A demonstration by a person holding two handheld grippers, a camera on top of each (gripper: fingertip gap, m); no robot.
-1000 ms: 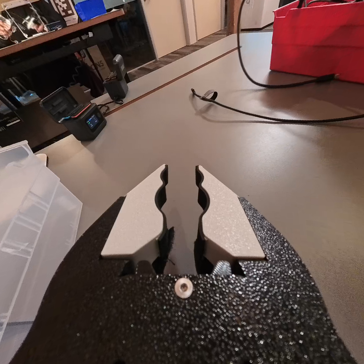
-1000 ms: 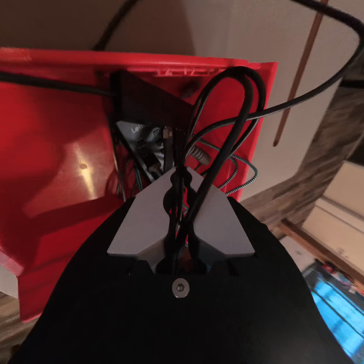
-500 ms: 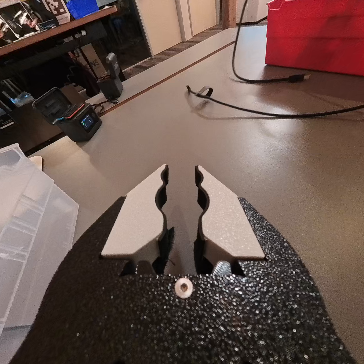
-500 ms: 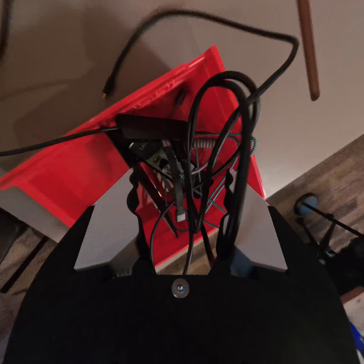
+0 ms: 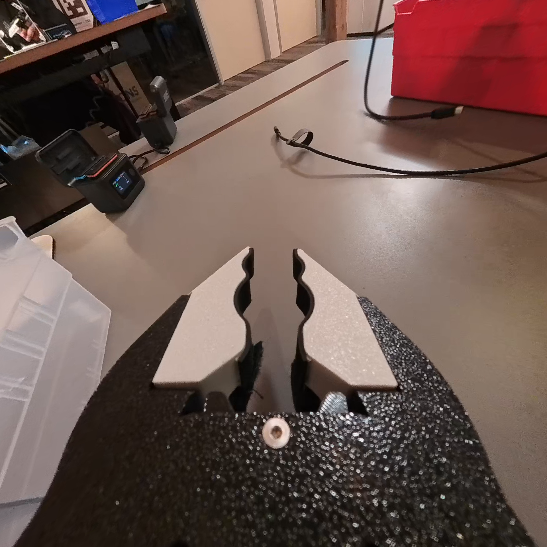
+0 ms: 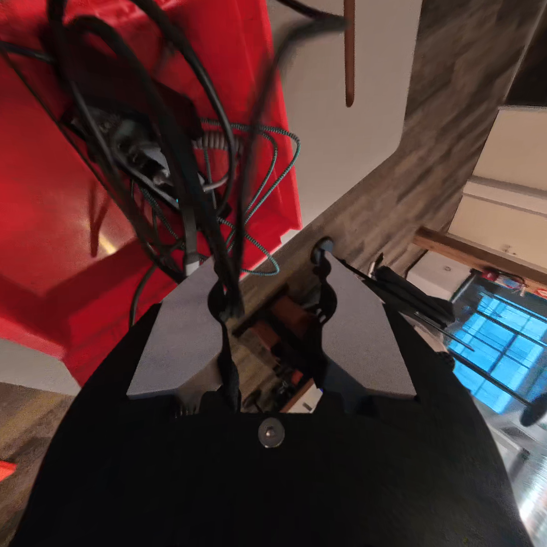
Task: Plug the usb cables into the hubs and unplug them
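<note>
right gripper (image 6: 269,263) fingers (image 6: 183,328) narrowed, black cables (image 6: 228,284) touching

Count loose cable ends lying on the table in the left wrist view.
2: a plug end just in front of the red bin, and a thin strapped end mid-table. More may be hidden inside the bin.

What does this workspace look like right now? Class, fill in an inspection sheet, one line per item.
Surface: grey table, mostly bare.
Job's things: red bin on the table; dark hub lies inside it among tangled leads.
Clutter: clear plastic organiser; black charging case, lid open.
Grippers: left hand-held gripper slightly open, empty, above the table; right hand-held gripper wide open over the bin's edge.
Cables: two black cables lie loose on the table; a bundle of black cables hangs against one right finger, blurred.
Surroundings: shelf, glass wall, wooden floor.
</note>
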